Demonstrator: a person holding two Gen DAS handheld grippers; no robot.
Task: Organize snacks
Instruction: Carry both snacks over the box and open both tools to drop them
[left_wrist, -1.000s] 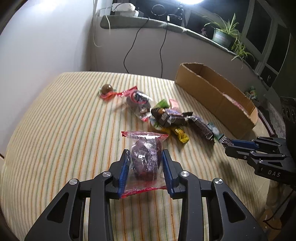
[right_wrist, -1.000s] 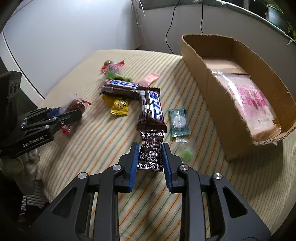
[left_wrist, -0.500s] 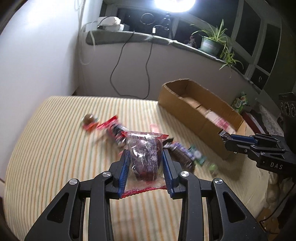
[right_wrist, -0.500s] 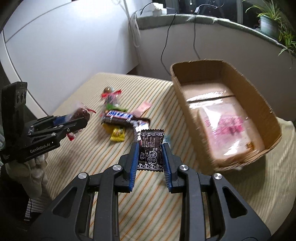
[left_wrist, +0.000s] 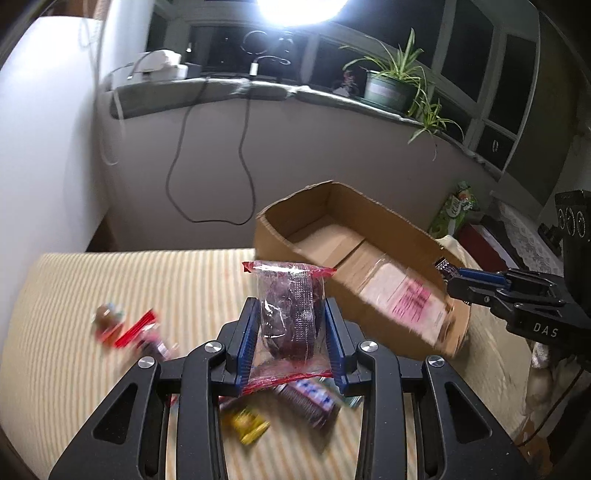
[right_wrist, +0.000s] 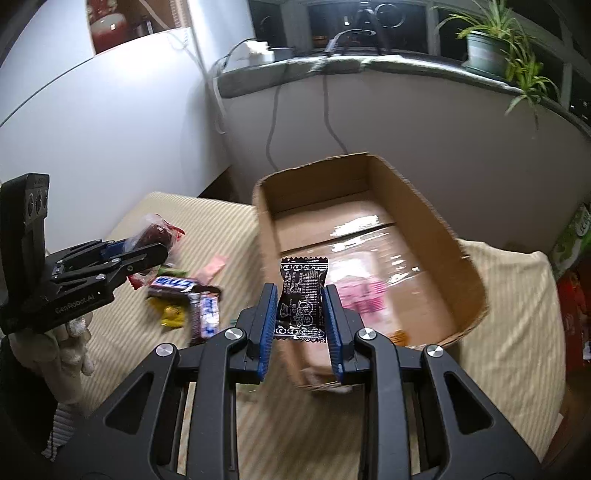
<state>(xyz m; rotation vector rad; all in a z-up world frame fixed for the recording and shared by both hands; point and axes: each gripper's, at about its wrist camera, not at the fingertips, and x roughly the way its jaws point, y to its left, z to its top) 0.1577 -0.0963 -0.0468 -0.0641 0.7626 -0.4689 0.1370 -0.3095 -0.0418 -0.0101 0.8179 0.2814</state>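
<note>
left tongs (left_wrist: 291, 345) pinch a clear red-edged packet (left_wrist: 290, 314) at frame centre; right tongs (right_wrist: 301, 325) clamp a black sachet (right_wrist: 302, 299) before the cardboard box (right_wrist: 436, 221). both look light, crinkly, slippery; mid-body grips suit.

The cardboard box (right_wrist: 424, 206) is showing matt brown corrugated walls with ragged torn edges. A clear glossy film is covering the pink packet (right_wrist: 364, 291) inside. The striped tablecloth (left_wrist: 110, 280) is appearing as woven fabric. The black wrapper (right_wrist: 303, 295) and the clear red-edged pouch (left_wrist: 291, 306) are reflecting light as plastic foil
</note>
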